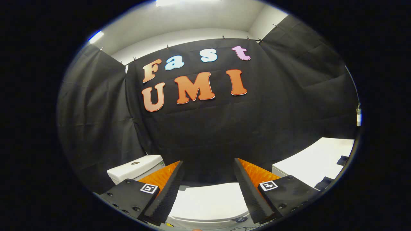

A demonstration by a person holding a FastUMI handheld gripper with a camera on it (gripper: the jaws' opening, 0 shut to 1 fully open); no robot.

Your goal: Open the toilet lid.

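A white toilet stands low ahead of me, its lid [208, 200] lying flat and closed. The lid shows in the gap between my two fingers and a little below them. My gripper [208, 166] is open, fingers spread wide apart, with nothing held; it hovers above the lid without touching it. The white cistern [136, 170] with a round flush button on top sits behind my left finger [167, 189]. The front rim of the toilet is cut off under the fingers.
A white table or counter [316, 162] with small dark items on it stands to the right of the toilet. Black cloth walls close the booth behind and at both sides.
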